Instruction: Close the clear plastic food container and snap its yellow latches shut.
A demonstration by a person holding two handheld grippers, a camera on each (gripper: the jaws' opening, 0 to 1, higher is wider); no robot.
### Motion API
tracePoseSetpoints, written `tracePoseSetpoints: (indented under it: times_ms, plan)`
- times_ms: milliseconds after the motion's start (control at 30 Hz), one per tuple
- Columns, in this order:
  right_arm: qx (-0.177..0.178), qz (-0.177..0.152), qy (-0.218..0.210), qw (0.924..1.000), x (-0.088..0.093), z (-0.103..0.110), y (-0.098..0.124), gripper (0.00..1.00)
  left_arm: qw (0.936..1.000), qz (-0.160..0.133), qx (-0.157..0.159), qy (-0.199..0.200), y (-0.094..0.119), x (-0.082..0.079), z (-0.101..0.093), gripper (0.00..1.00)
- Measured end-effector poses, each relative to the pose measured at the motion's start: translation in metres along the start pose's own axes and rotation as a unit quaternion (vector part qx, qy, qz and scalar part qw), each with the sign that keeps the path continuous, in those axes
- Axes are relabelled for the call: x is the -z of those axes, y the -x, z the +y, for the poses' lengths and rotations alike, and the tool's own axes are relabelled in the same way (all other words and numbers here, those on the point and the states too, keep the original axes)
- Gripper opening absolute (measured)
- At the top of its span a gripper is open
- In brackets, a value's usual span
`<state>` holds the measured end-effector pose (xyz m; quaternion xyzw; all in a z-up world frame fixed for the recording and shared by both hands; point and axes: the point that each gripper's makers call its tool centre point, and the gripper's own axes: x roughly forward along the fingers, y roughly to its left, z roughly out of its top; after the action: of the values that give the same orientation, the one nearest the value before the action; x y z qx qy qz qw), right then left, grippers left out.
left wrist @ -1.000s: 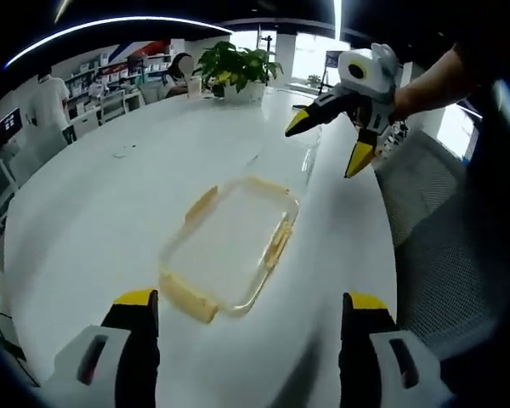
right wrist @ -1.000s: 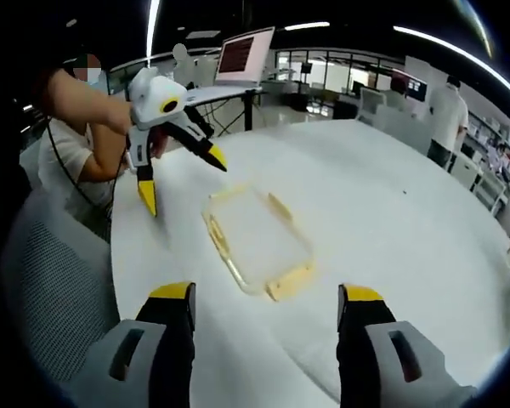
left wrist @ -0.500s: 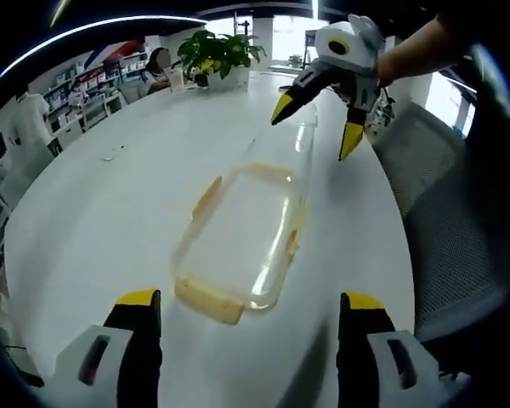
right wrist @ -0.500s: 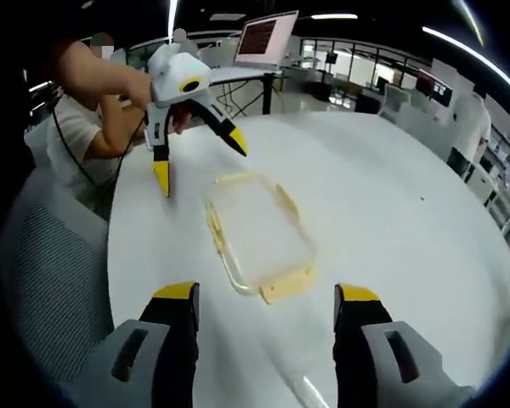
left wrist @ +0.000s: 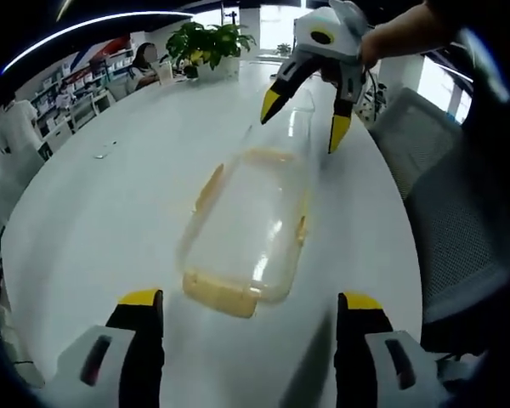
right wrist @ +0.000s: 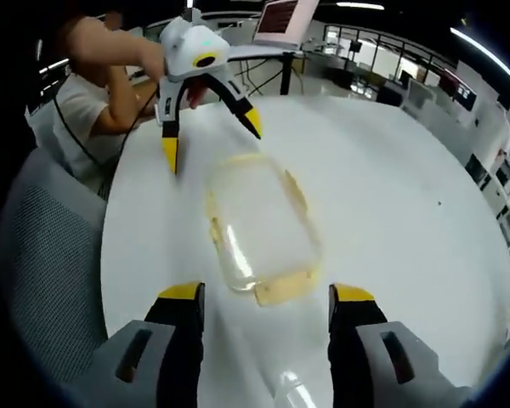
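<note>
A clear plastic container (left wrist: 246, 223) with yellow latches (left wrist: 219, 297) on its sides lies flat on the round white table (left wrist: 110, 204). My left gripper (left wrist: 251, 299) is open, and its jaws frame the container's near short end without touching it. At the far end my right gripper (left wrist: 304, 121) hovers open above a second clear piece (left wrist: 296, 127) that I cannot make out. In the right gripper view the container (right wrist: 259, 223) lies just ahead of my open right gripper (right wrist: 265, 292). Beyond it my left gripper (right wrist: 211, 140) stands open, held by a hand.
A grey mesh chair (left wrist: 446, 178) stands beside the table edge, also seen as the chair (right wrist: 42, 255). A potted plant (left wrist: 208, 38) sits at the table's far side. A laptop (right wrist: 285, 15) stands behind. The person's torso (right wrist: 81, 110) is close to the table.
Both cameras have moved in closer over the container, so each opposite gripper looms larger. The container has stayed in place on the table. Both grippers have stayed open.
</note>
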<state>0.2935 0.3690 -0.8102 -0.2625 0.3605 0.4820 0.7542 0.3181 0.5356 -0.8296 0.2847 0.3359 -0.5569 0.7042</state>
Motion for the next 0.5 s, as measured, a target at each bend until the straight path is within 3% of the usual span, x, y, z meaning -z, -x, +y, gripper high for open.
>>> tracePoseSetpoints:
  times_ms: [133,200,500]
  plan:
    - [-0.009,0.007,0.002,0.9999,0.001,-0.002,-0.005,0.60,0.9999,0.010,0.011,-0.007,-0.002,0.001,0.001,0.79]
    - [-0.010,0.020,0.024,0.9995,0.003,-0.004,-0.007,0.59,0.9996,0.015,0.015,-0.017,-0.003,0.002,0.002,0.79]
    - [-0.023,0.044,0.038,0.9981,0.005,-0.015,-0.013,0.54,0.9984,0.031,0.029,-0.039,-0.007,0.004,0.007,0.77]
